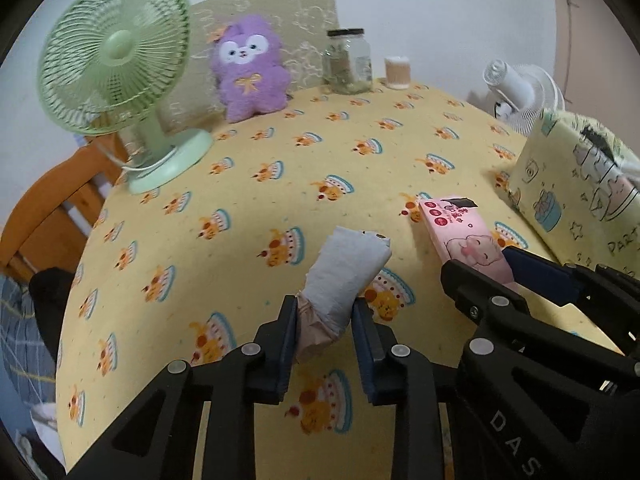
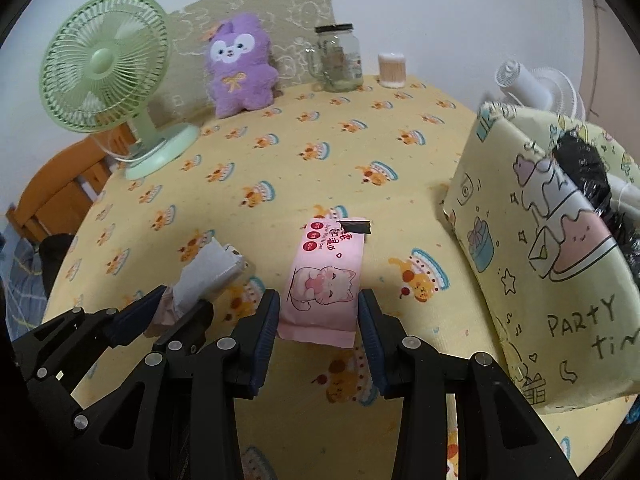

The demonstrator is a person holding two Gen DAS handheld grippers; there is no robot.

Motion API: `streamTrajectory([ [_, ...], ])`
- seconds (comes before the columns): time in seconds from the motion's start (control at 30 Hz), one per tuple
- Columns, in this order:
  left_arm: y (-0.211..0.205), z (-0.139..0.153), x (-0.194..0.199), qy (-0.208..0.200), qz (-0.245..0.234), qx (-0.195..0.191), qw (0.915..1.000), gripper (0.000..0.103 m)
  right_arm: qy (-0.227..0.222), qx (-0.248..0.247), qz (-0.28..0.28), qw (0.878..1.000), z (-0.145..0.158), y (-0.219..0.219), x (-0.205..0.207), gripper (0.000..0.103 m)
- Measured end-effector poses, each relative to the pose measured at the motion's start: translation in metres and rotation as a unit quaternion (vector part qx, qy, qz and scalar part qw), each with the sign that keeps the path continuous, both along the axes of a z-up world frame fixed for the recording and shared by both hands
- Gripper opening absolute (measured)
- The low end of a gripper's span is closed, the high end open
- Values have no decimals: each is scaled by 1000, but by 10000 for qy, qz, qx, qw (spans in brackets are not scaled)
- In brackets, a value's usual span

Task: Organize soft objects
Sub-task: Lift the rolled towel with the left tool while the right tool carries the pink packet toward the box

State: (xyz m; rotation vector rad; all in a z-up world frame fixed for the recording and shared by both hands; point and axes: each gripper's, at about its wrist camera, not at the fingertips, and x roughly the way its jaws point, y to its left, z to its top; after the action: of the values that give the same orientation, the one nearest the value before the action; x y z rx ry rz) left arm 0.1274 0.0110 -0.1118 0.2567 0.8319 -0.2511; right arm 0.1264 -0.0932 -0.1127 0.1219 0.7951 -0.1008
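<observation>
My left gripper (image 1: 324, 316) is shut on the near end of a grey-white tissue pack (image 1: 344, 276), which also shows in the right wrist view (image 2: 208, 276) with the left gripper (image 2: 176, 304) around it. My right gripper (image 2: 318, 312) is open, its fingers on either side of the near end of a pink wet-wipes pack (image 2: 324, 284) lying flat on the yellow tablecloth (image 2: 280, 160). The pink pack (image 1: 464, 236) and right gripper (image 1: 496, 268) show in the left wrist view too. A purple plush bunny (image 1: 250, 70) sits at the back.
A green desk fan (image 1: 120, 80) stands at the back left. A glass jar (image 1: 348, 62) and a small cotton-swab cup (image 1: 397, 73) stand at the back. A yellow "Party time" bag (image 2: 552, 264) sits at the right, a white fan (image 2: 532, 84) behind it. A wooden chair (image 1: 48, 208) is at the left.
</observation>
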Motion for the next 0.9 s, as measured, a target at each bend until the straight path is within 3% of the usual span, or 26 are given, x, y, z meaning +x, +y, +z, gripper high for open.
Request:
streamTrajectory([
  [0.4,14,26,-37,-305,680,-147,9971,26,-219,-201,585,9978,28,13,-26,43],
  [0.9,15,71,-81,-764,935,-316,9922,27,-700,-279,994,9922,74,19,-68,43],
])
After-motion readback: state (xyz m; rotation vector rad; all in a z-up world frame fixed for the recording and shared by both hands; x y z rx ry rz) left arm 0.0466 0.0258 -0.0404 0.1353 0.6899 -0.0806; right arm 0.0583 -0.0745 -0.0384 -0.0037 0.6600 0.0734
